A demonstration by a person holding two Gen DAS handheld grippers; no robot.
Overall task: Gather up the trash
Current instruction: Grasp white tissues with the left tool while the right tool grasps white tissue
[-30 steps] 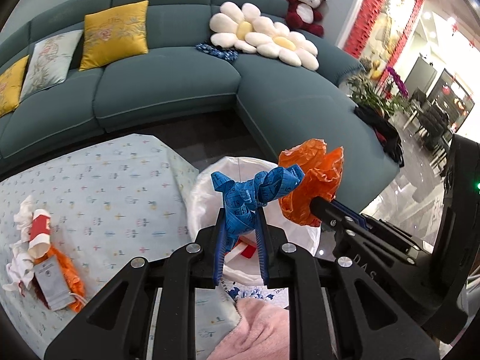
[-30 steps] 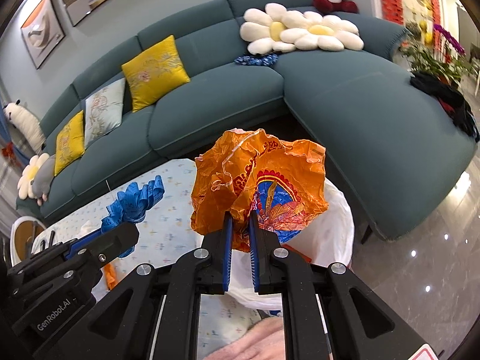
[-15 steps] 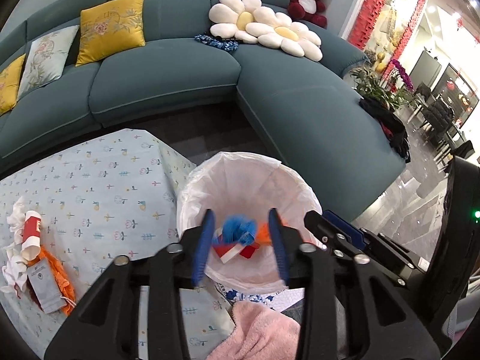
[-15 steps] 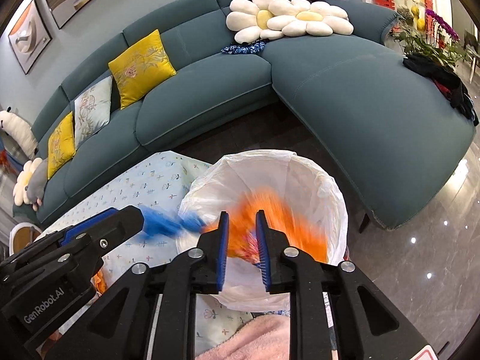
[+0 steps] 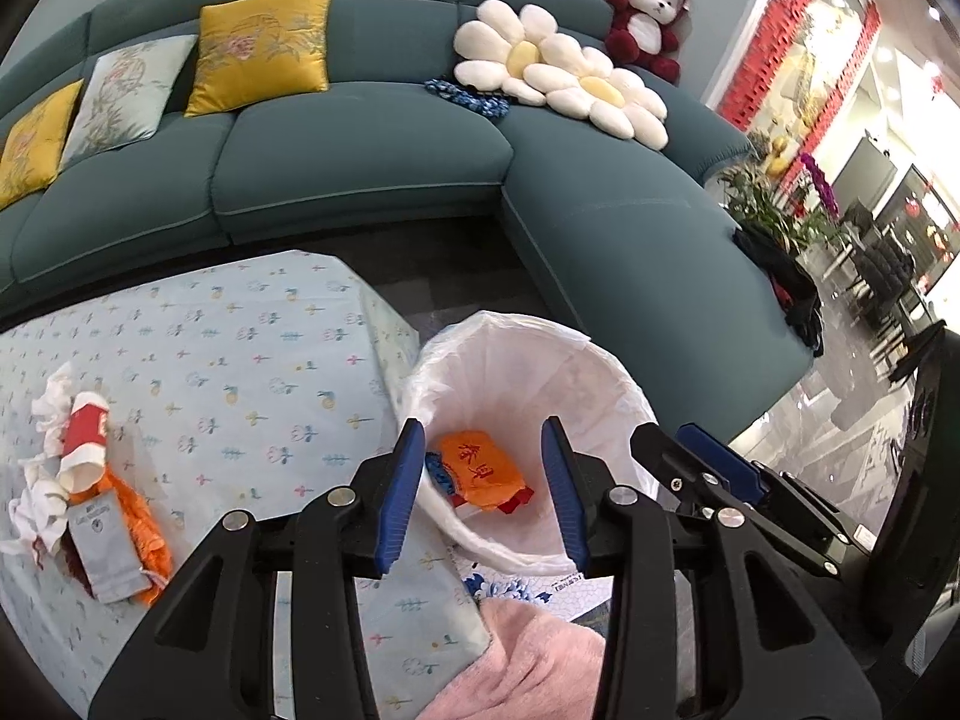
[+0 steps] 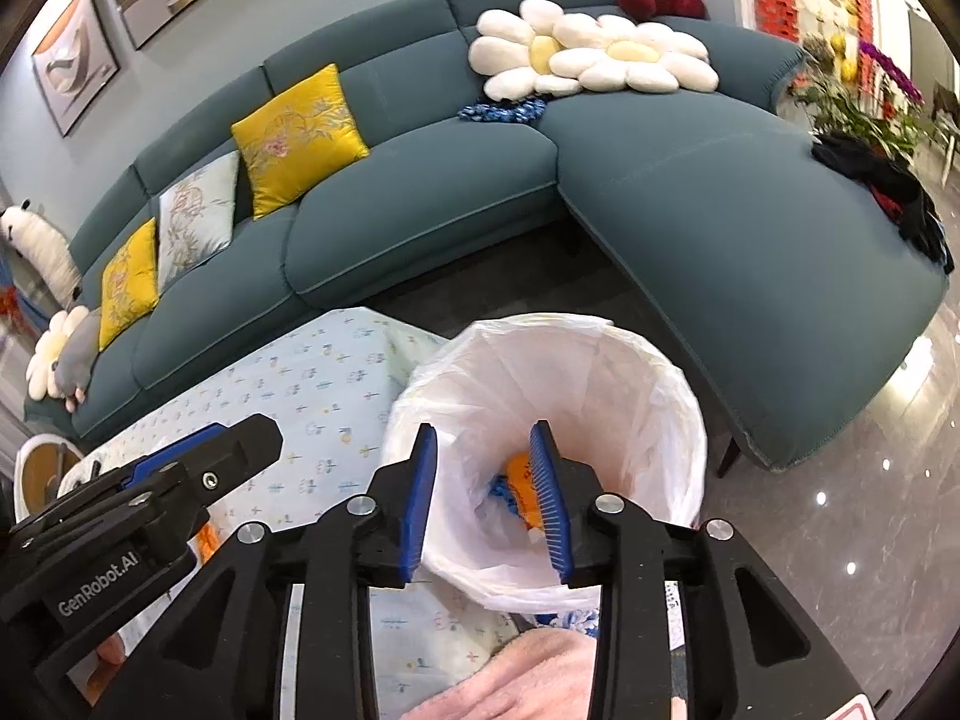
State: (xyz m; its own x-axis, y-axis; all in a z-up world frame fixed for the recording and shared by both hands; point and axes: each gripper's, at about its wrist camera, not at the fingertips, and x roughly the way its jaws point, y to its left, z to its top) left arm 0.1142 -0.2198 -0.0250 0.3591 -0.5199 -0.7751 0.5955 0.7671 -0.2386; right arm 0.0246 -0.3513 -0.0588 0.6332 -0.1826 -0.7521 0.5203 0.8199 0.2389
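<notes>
Collected so far: an orange wrapper [image 5: 483, 471] and a crumpled blue piece [image 5: 438, 474] are seen lying at the bottom of the white-lined bin [image 5: 600, 396], which stands just beside the corner of the cloth-covered surface [image 5: 240, 348]. Both items are also seen from the right wrist view, low inside the liner.

Left tongs [image 5: 483, 495]: held above the near rim of the bin, jaws apart and empty; nothing is gripped.

Right tongs [image 6: 487, 495]: held over the bin mouth, jaws opening, nothing pressed between the pads; the trash seen between them lies far below, inside the bin.

Still to be collected: a heap at the far left of the surface, well apart from the bin, made up of crumpled white tissue [image 5: 36, 498], a red-and-white paper cup [image 5: 84, 444] lying on its side, a grey sachet [image 5: 105, 546] and an orange wrapper piece [image 5: 144, 534] under it.

Progress, as judged: part done. Two pieces are binned; the heap is untouched, so at least one further trip is thought to be needed.
</notes>
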